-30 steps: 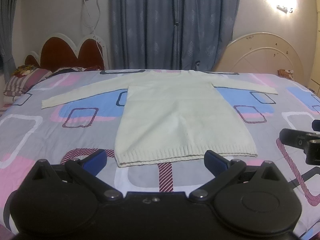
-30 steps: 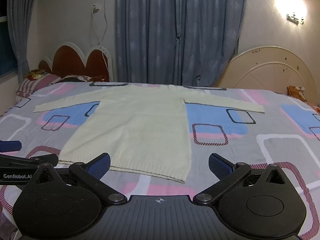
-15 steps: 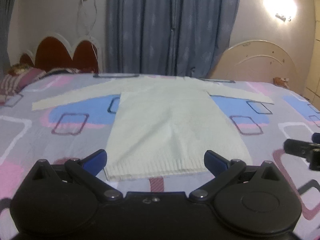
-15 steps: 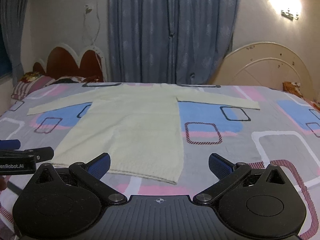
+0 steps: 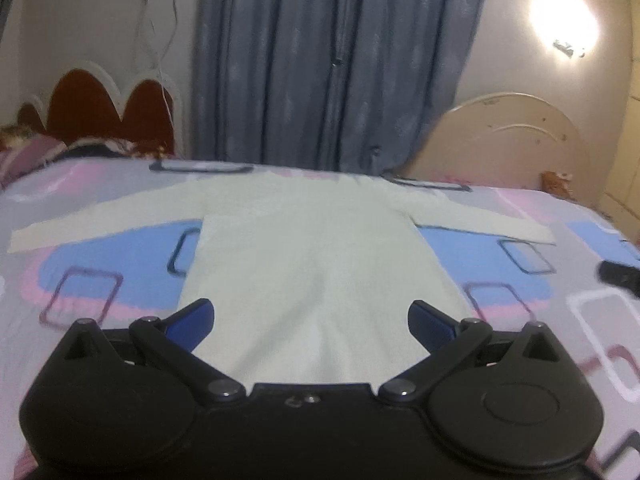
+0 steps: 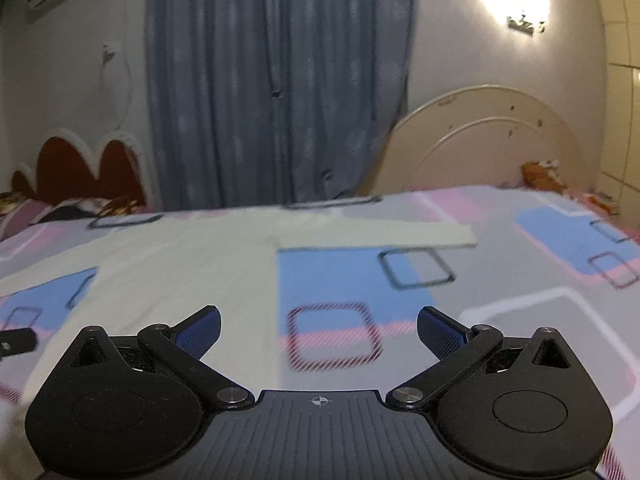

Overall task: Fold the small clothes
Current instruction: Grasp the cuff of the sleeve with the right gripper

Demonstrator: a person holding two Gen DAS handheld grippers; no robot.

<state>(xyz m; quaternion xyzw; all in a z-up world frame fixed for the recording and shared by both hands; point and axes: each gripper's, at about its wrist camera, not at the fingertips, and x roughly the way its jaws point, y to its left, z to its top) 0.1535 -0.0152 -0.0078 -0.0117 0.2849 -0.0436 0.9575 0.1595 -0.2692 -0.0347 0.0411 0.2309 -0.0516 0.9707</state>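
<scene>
Both grippers have moved closer over the sweater, which lies flat on the bed. The left gripper and right gripper are wide open, empty. It looks soft and light; I would pinch a sleeve end.

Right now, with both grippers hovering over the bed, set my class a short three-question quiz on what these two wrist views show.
1. True or false: the cream sweater lies flat on the patterned bedsheet with both sleeves spread out sideways.
2. Multiple choice: the left gripper has its jaws A) shut on the hem, B) open and holding nothing, C) shut on a sleeve.
3. Fill the gap: in the right wrist view, the right gripper points at the sweater's ____ sleeve.

Key: 1 true; 2 B; 3 right.
</scene>
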